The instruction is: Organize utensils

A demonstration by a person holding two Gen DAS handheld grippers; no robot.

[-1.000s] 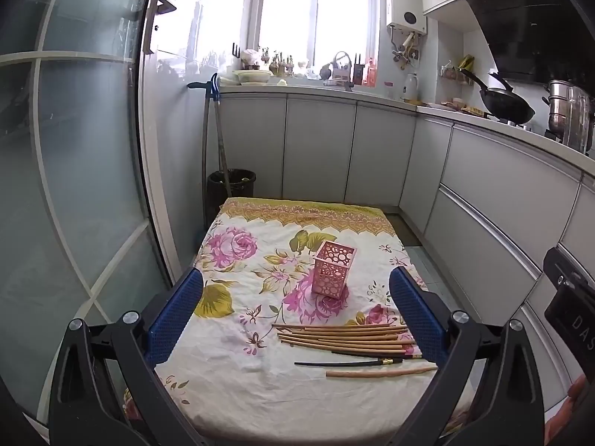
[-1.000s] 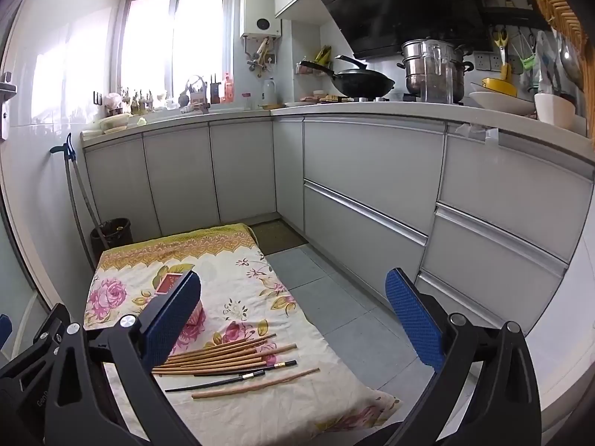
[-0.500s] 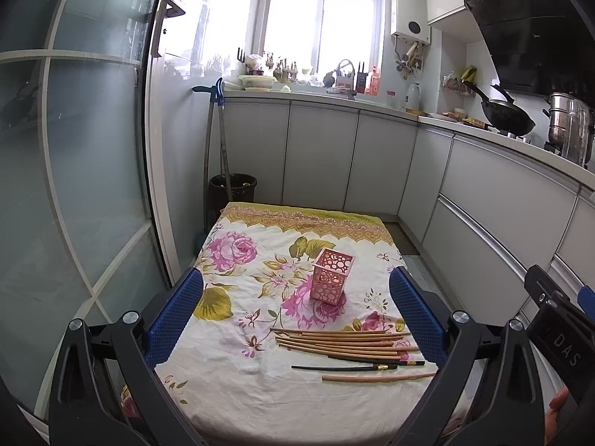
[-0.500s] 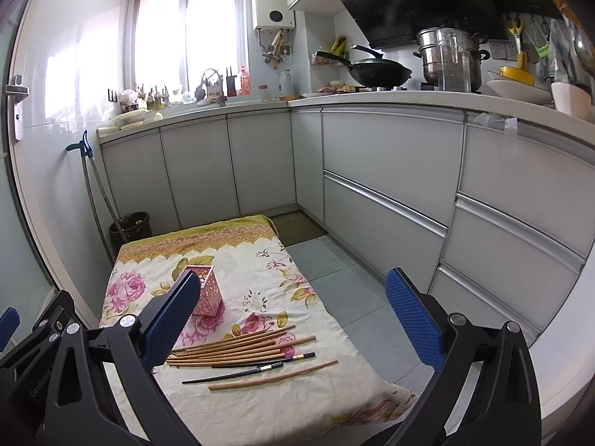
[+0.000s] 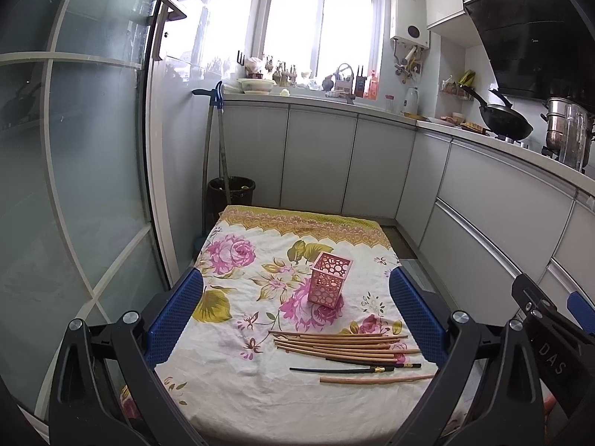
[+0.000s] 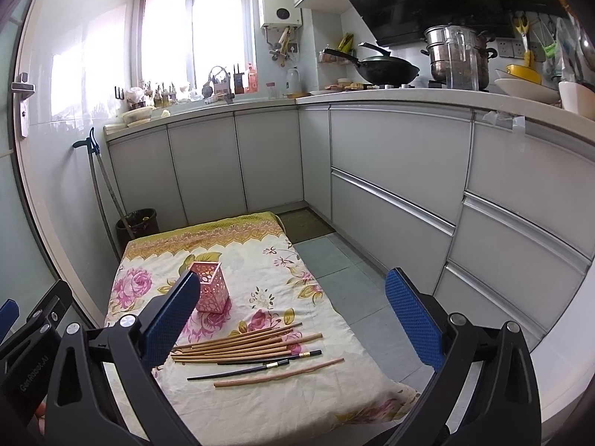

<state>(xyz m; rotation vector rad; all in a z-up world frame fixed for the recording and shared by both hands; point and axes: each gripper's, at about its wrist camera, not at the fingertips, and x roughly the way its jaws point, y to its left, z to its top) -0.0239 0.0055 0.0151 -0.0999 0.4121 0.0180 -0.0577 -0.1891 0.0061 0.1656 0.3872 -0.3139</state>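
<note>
A pink perforated holder (image 5: pixel 329 278) (image 6: pixel 211 287) stands upright on a floral cloth over a low table (image 5: pixel 238 390) (image 6: pixel 267 409). In front of it lie several wooden chopsticks (image 5: pixel 342 345) (image 6: pixel 238 345) in a loose bundle, two black chopsticks (image 5: pixel 342 369) (image 6: pixel 253 369), and one separate wooden stick (image 5: pixel 375 379) (image 6: pixel 279 373). My left gripper (image 5: pixel 295 316) hangs open above the table's near edge, holding nothing. My right gripper (image 6: pixel 293 319) is open too, above the table's right side, with the chopsticks seen between its fingers.
White kitchen cabinets (image 6: pixel 390 178) run along the far wall and the right. A black bin (image 5: pixel 231 193) and a mop handle (image 5: pixel 212 148) stand at the back left beside a glass door (image 5: pixel 74 186). Tiled floor (image 6: pixel 353 290) lies right of the table.
Both grippers have drawn back and tilted, so the table sits lower in the views and the right view now faces the holder and chopsticks more squarely. Nothing on the table moved.
</note>
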